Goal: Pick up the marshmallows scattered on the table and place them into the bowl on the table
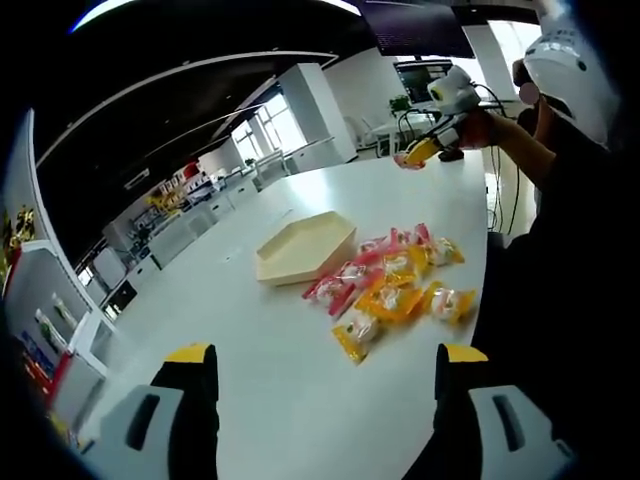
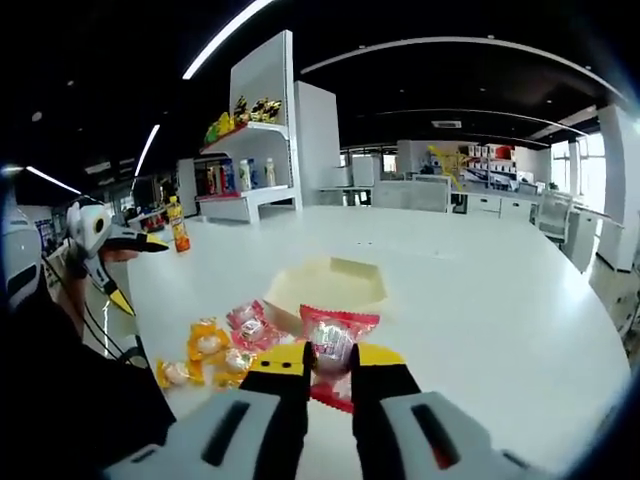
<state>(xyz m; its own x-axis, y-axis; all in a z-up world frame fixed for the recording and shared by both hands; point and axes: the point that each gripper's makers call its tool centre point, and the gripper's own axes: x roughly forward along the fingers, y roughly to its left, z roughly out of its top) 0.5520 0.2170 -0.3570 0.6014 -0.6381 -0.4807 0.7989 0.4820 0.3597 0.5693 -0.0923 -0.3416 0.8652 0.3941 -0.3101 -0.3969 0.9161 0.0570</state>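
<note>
Upright at the lower centre of the right gripper view, a red-wrapped marshmallow (image 2: 335,350) stands with its long axis vertical, pinched by the right gripper (image 2: 329,385) above the white table (image 2: 480,290). Behind it sits the pale hexagonal bowl (image 2: 330,282). Lower in the left gripper view, the left gripper (image 1: 325,375) gapes wide over the remaining packets (image 1: 395,285).

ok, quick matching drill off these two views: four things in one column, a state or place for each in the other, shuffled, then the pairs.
Things:
1. right gripper
2. left gripper
3. bowl
4. orange bottle

States or places:
A. standing near the table's far edge, below the shelves
B. jaws apart, nothing between them
C. empty, beside the pile of packets
D. shut on a red marshmallow packet

Pairs: 1-D, 2-B, 3-C, 4-A
</note>
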